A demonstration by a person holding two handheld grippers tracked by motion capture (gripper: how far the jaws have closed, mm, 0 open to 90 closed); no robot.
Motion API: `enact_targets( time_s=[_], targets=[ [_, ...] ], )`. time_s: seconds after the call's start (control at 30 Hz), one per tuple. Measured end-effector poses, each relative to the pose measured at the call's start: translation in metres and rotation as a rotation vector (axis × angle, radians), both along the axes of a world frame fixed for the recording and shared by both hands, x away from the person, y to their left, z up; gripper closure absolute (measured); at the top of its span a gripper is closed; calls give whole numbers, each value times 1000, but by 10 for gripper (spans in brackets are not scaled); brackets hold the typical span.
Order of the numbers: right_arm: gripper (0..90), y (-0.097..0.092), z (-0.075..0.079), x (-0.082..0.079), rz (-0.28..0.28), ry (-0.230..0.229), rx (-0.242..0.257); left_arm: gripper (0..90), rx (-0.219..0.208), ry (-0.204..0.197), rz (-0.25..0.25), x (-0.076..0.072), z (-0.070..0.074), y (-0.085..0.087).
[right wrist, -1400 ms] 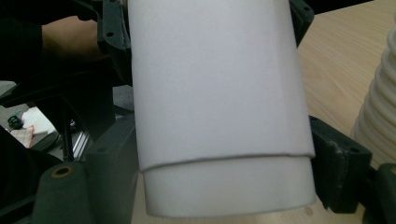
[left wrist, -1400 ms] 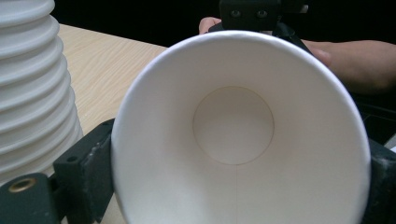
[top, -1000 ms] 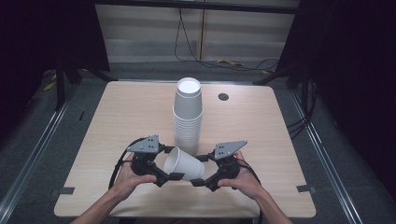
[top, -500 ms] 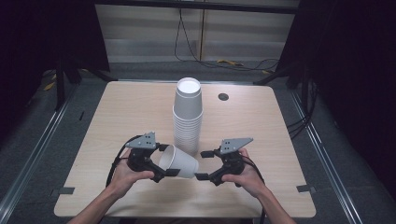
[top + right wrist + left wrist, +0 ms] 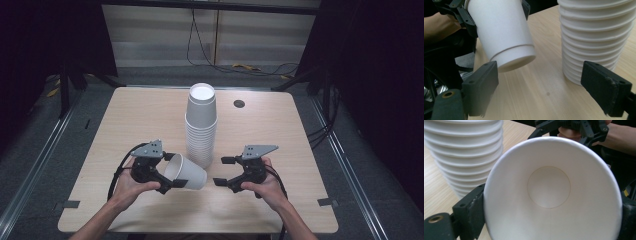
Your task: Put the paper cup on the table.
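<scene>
We see the left tool (image 5: 172, 170) clamped on a single white paper cup (image 5: 186, 172), its two black jaws pressing the cup's sides near the rim. The cup lies on its side in that grip, lifted off the worktop (image 5: 125, 120), its open mouth facing back along the tool and its base pointing toward the right tool (image 5: 223, 171). In the left gripper view we look straight into the cup (image 5: 549, 187), with the right tool (image 5: 571, 127) beyond its rim.

The right tool holds nothing: its jaws stand wide apart, a short gap from the cup's base. In the right gripper view the cup (image 5: 501, 32) hangs just ahead of one jaw, apart from it.

Just beyond both tools, a tall stack of paper cups (image 5: 201, 125) stands upright, close behind the held cup. A small dark round spot (image 5: 239, 104) marks the worktop's far side, well apart from the tools.
</scene>
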State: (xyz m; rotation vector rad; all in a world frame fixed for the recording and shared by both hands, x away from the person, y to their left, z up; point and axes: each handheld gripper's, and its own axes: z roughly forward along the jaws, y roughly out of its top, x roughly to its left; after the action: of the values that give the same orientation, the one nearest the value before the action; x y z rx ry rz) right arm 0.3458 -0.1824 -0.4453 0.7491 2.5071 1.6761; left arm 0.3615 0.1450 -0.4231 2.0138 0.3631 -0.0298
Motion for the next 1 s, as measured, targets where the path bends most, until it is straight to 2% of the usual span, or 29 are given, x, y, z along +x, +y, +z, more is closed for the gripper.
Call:
enact_targets(
  time_s=[0.2, 0.43, 0.47, 0.67, 0.8, 0.87, 1.0],
  targets=[
    [144, -6, 6, -2, -83, -28, 23, 83, 32, -4, 33, -1, 2, 10],
    [145, -7, 10, -3, -103, -41, 7, 84, 75, 36, 35, 0, 1, 15],
    [147, -8, 10, -3, -103, -40, 10, 84, 93, 29, 33, 1, 1, 16],
    [146, -11, 9, 0, -120, -35, 10, 84, 133, 21, 50, 3, 3, 20],
    [146, -13, 12, 0, -129, -40, 2, 84, 156, -22, 63, 3, 7, 25],
    [146, -14, 13, 0, -137, -48, -5, 83, 179, -25, 90, 6, 6, 29],
    [139, -20, 14, -4, -149, -53, -9, 83, 185, -10, 140, 11, 4, 36]
  ],
)
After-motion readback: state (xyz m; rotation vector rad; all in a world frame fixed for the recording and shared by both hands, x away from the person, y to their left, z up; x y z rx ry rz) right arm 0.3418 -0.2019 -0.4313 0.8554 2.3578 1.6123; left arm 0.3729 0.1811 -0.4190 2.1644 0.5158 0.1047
